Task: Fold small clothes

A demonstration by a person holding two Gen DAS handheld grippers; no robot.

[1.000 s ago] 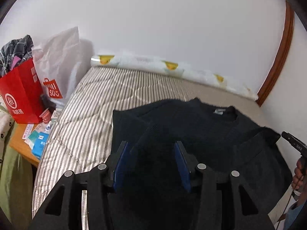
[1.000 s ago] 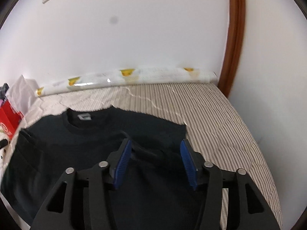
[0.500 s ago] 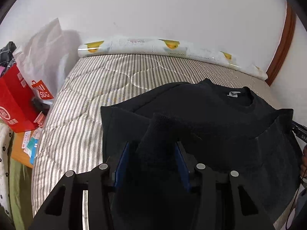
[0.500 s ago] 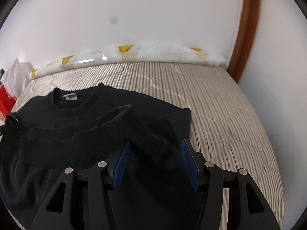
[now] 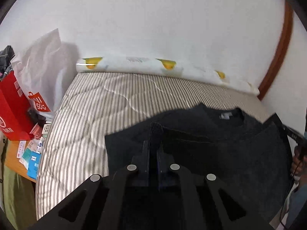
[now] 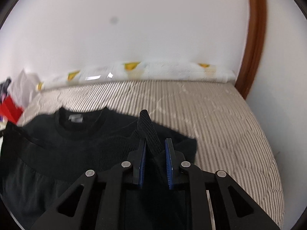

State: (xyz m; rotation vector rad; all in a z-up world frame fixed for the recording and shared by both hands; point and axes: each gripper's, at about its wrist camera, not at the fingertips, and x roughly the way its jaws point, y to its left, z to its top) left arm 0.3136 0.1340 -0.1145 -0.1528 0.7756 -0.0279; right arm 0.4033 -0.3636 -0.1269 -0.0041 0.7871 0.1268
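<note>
A black knit sweater (image 5: 220, 145) lies on the striped mattress (image 5: 107, 103), collar and label toward the wall; its lower part is lifted and drawn up over the body. My left gripper (image 5: 153, 147) is shut on a pinch of the sweater's hem at its left side. In the right wrist view the sweater (image 6: 76, 145) spreads to the left, and my right gripper (image 6: 155, 149) is closed on a ribbed fold of the hem at its right side, with a narrow gap still between the pads.
A rolled printed sheet (image 5: 153, 67) lies along the wall at the mattress head. A red bag (image 5: 11, 107) and a white shopping bag (image 5: 38, 72) stand left of the bed, with small packets (image 5: 32, 153) on a wooden surface. A brown door frame (image 6: 253, 38) is on the right.
Both grippers have closed from open onto the sweater's hem. The hem has been carried up toward the collar.
</note>
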